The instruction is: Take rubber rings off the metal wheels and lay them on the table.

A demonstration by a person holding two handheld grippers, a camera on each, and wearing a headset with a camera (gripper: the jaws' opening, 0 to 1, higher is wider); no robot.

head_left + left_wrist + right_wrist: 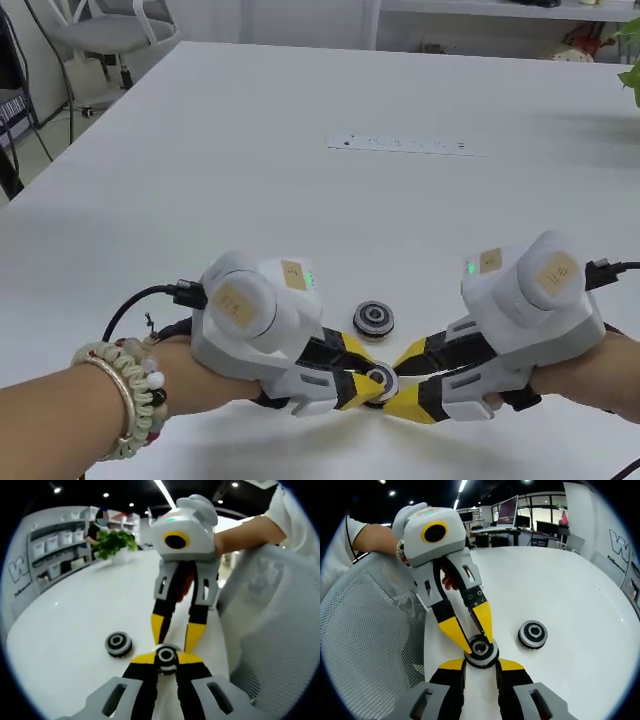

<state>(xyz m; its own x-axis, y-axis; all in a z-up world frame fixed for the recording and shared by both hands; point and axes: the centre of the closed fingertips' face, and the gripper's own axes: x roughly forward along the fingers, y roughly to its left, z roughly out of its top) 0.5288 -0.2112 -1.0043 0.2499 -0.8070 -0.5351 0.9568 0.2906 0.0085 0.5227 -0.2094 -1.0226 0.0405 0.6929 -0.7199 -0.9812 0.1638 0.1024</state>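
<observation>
1. Grippers meet nose to nose in the head view, low over the white table (pixel 300 180) and close to the person. The left gripper (pixel 358 385) and the right gripper (pixel 398 392) close on one metal wheel (pixel 378 379) from opposite sides. My guess is that one steadies it so the other can work at the rubber. A second wheel (pixel 373 319) lies flat just beyond them, touching neither. A power strip (pixel 400 145) sits well back.

2. In the left gripper view, the left gripper's own yellow tips press against the two flanks of the metal wheel (pixel 166 656), pinching it against the table. The right gripper (pixel 175 634) reaches in from above, its tips at the wheel's far edge. The second wheel (pixel 119 644) rests to one side, untouched.

3. In the right gripper view, the right gripper's own jaws hug the near side of the metal wheel (pixel 481 650) and look clamped on it. The left gripper (pixel 472 634) bites at the far rim. The black rubber ring (pixel 493 658) is not yet off. The second wheel (pixel 533 634) also wears its ring, so the task looks barely begun.
</observation>
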